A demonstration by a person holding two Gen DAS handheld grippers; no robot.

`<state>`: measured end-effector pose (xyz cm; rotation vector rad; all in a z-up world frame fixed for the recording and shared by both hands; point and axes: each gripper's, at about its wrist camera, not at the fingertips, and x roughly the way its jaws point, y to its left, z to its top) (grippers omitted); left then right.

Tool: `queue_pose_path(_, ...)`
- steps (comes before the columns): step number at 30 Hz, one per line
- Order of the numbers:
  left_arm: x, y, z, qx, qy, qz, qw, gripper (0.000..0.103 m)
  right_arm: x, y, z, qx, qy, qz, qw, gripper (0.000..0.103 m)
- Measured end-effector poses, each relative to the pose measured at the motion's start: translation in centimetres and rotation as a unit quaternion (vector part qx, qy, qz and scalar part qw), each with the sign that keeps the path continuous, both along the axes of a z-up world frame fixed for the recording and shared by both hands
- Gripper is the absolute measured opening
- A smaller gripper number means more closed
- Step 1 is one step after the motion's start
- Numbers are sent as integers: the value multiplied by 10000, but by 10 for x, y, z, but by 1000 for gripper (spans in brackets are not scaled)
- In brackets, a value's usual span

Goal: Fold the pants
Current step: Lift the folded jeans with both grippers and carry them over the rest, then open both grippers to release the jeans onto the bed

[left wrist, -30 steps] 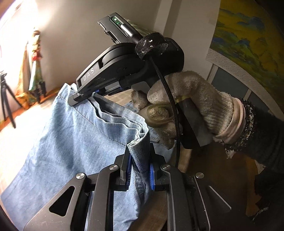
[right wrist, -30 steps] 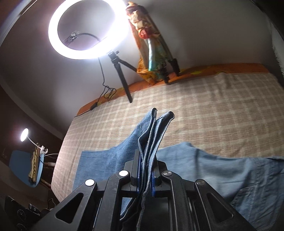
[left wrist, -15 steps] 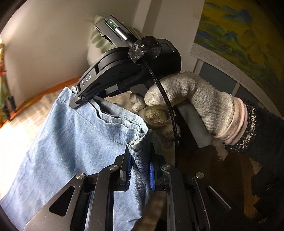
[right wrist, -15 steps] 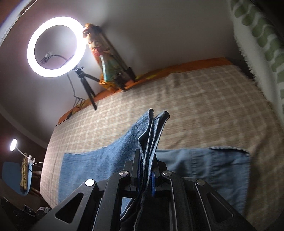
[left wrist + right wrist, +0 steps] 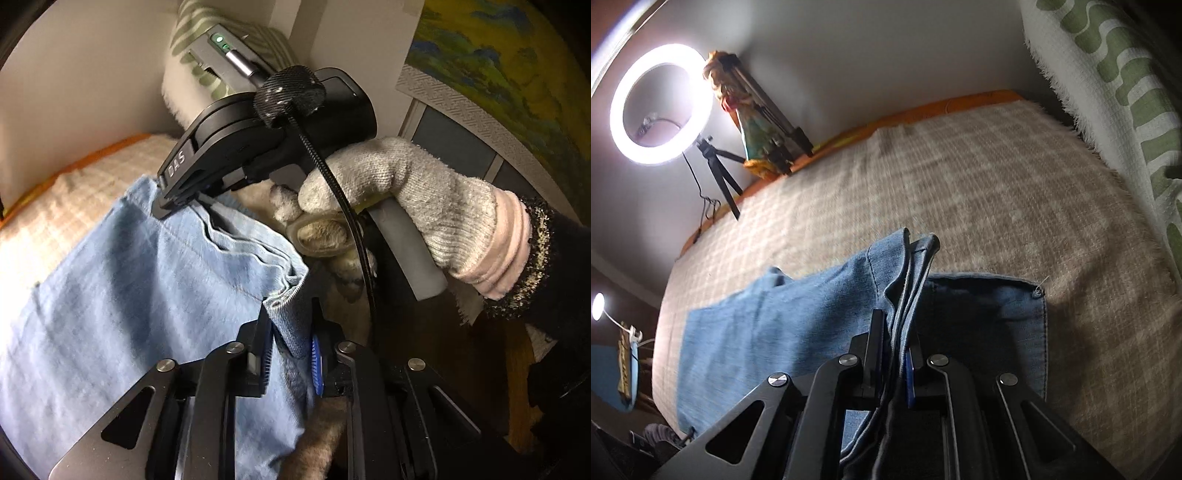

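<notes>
Closest in, the left gripper [image 5: 291, 356] has a bunched denim edge of the pants [image 5: 140, 295] between its blue pads; its jaws have just been opening a touch, though the cloth looks clamped to me. A bit further, the right gripper [image 5: 892, 360] is pinched tight on several stacked layers, so both corners travel together for the fold. Beyond that, the rest of the pants lies flat on the checked blanket [image 5: 979, 192], ring light [image 5: 661, 103] at the back.
</notes>
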<state>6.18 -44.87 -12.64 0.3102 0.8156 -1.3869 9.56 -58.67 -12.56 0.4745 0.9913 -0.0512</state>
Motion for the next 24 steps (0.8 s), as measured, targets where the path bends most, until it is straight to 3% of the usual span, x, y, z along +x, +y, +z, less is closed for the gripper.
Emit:
queue_pose_path(7,3,43,12,-2,291,171,9994,27,0,0,-8,-267,26,191,9995,9)
queue_pose_path(11,7,91,18,25,299,512,9982,27,-3,-2,-3,-850,161,36,9962,24)
queue_pose_path(14,17,135,21,36,204,996,9948,27,-11,-10,8,-959,107,-194,9951,26)
queue_pose_path(17,32,182,22,-18,169,1567,9875,27,-19,-7,24,-1023,-97,-260,9944,31)
queue_pose_path(24,50,289,5,-27,364,3004,9531,27,-19,46,51,-887,-530,225,9944,34)
